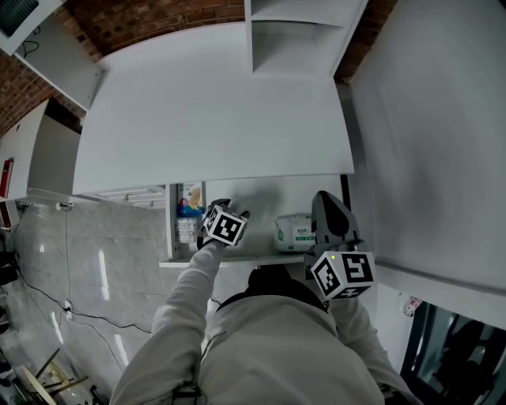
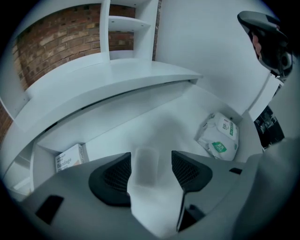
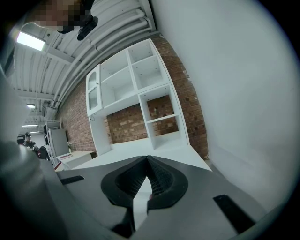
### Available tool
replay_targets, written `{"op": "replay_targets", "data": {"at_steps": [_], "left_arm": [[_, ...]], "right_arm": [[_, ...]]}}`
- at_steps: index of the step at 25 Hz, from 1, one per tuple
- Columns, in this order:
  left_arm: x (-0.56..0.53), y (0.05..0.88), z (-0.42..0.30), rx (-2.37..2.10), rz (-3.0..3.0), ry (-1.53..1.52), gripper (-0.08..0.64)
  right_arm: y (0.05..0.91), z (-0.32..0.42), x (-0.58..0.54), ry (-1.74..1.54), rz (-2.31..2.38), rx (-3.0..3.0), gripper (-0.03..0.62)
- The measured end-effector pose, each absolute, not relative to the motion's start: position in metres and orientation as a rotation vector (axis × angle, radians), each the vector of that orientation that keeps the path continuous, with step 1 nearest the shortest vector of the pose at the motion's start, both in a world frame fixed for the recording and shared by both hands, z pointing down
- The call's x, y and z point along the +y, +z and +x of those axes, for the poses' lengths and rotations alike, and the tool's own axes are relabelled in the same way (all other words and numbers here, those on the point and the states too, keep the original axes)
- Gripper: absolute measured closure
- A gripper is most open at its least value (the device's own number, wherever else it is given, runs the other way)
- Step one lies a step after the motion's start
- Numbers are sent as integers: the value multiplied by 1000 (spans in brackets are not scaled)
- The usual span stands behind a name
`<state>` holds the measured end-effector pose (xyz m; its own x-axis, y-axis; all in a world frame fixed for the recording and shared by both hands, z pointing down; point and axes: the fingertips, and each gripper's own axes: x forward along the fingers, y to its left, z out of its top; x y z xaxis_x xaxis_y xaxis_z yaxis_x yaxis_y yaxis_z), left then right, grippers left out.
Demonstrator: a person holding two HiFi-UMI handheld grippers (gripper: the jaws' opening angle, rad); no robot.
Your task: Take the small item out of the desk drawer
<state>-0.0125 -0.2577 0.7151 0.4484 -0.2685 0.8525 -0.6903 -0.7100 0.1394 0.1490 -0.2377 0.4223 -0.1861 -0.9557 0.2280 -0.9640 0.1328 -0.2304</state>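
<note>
Between left claw point(image 2: 151, 157) jaws, small item point(image 2: 146, 168)

A white desk point(image 1: 213, 111) fills the middle of the head view, its far edge against a red brick wall point(image 1: 150, 16). A white open shelf unit point(image 1: 304, 35) stands at the desk's far right corner, beside a plain white wall point(image 1: 435, 119). Off the desk's left edge stands a white cabinet point(image 1: 47, 150) on a glossy, pale marbled floor point(image 1: 95, 261), where a black cable point(image 1: 47, 300) trails. Overhead, the right gripper view shows ceiling pipes point(image 3: 108, 28) and a lit strip light point(image 3: 30, 41).
</note>
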Motion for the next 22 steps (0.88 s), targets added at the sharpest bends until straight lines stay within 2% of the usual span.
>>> {"op": "replay_targets", "data": {"at_steps": [12, 22], "left_arm": [[-253, 754, -20, -755, 2138, 1359, 293], [-253, 758, -18, -740, 2126, 1368, 301]], "right_arm": [[429, 162, -239, 526, 1993, -2316, 565], [435, 162, -242, 546, 1973, -2318, 565]]}}
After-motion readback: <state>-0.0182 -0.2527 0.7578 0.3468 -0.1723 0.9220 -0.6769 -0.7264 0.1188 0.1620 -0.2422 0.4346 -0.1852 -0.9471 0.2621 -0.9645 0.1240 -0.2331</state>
